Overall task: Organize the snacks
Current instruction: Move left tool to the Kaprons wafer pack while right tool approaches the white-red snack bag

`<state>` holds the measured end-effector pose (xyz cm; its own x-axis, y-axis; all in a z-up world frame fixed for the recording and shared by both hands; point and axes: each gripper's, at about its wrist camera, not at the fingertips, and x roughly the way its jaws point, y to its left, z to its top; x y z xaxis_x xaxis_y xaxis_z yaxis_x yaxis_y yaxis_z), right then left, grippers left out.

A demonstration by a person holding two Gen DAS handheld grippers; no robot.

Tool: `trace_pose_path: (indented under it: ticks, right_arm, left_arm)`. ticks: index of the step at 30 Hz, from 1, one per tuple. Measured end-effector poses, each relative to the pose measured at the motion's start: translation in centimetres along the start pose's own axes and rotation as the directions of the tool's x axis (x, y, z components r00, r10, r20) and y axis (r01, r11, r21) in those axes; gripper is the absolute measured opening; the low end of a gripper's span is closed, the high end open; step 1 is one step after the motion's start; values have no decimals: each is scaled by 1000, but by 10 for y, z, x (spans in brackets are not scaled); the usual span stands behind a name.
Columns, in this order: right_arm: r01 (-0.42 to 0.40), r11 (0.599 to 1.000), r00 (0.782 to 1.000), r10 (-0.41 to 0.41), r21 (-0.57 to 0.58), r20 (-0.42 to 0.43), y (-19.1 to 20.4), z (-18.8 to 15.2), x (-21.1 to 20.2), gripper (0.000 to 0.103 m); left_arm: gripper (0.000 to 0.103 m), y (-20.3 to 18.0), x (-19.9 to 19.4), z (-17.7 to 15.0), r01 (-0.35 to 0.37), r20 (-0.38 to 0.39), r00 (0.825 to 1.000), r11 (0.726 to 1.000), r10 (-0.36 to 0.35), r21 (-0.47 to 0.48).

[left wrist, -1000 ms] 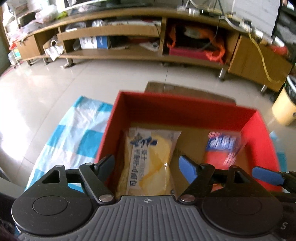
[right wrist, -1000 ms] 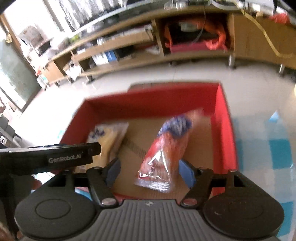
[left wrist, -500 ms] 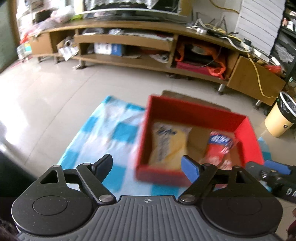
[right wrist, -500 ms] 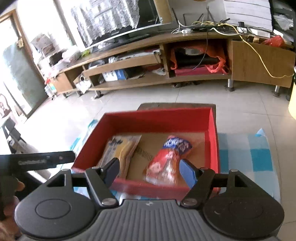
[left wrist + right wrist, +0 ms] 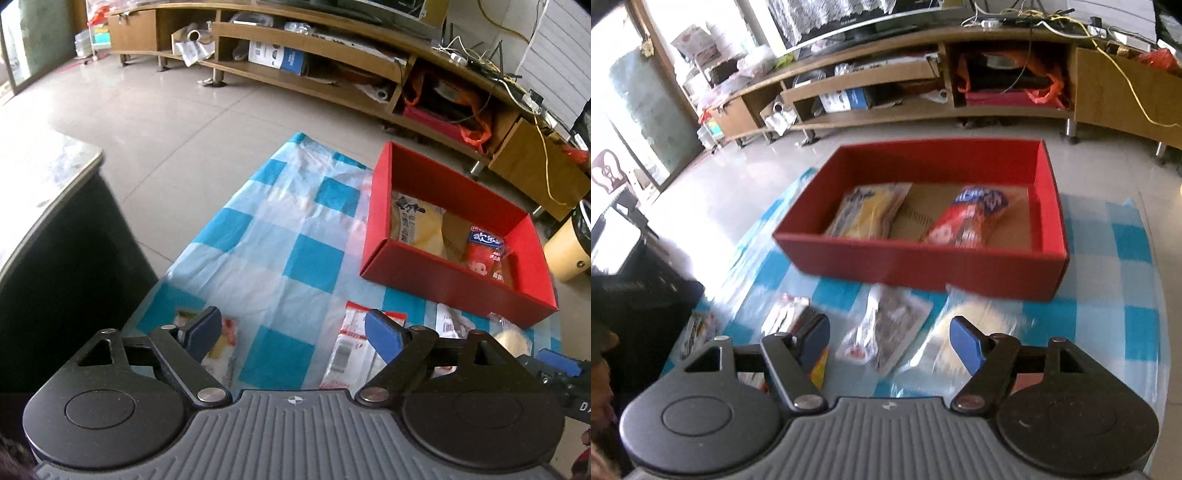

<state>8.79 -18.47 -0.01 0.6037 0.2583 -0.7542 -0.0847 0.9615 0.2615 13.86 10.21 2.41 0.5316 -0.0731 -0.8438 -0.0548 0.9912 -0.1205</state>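
Note:
A red box (image 5: 454, 280) (image 5: 916, 262) stands on a blue-and-white checked cloth (image 5: 295, 236). In it lie a yellow packet (image 5: 417, 225) (image 5: 868, 214) and a red packet (image 5: 484, 251) (image 5: 967, 218). Loose snacks lie on the cloth in front of the box: a white-and-red packet (image 5: 351, 350), a brown packet (image 5: 890, 332) and a clear bag of pale bread (image 5: 982, 314). My left gripper (image 5: 291, 325) hovers over the cloth, left of the box, jaws opening with nothing between them. My right gripper (image 5: 888, 326) hangs open above the brown packet, holding nothing.
A long wooden TV stand (image 5: 332, 48) runs along the back wall. A yellow bin (image 5: 569, 247) stands to the right of the box. A dark table (image 5: 55, 240) borders the cloth on the left. Another small packet (image 5: 221, 347) lies under my left finger.
Both grippers have pulled back from above the box, which now sits farther off. The loose snacks on the cloth have come into view. My left jaws stand wider.

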Motion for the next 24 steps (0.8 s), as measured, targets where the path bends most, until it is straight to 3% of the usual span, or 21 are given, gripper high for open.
trace_pose_path:
  ticks: [5,10,15,20,24]
  right_arm:
    - [-7,1000,1000,7,-21,-27,5,-14,0,69]
    - [-15,1000,999,14,-25,-51,6,-21,3,69]
    - [-24,999,998,22,-28,-65,10,-22,7,69]
    - [-35,999,997,32,-41,-77,16,-21,13,69]
    - [-49,997,995,44,-56,-89,22,-22,19,69]
  left_arm:
    - [89,21,4,-12,-34,-35,999,999,33,-24]
    - [90,41,21,-18,-114,-83,991,992,109,-60]
    - [90,57,45,-21,-127,-169,980,982,103,-139]
    - [90,52,65,-23,-221,-197,960,971,200,-91]
    - [87,52,74,-27,-210,-232,955,973,184,-94]
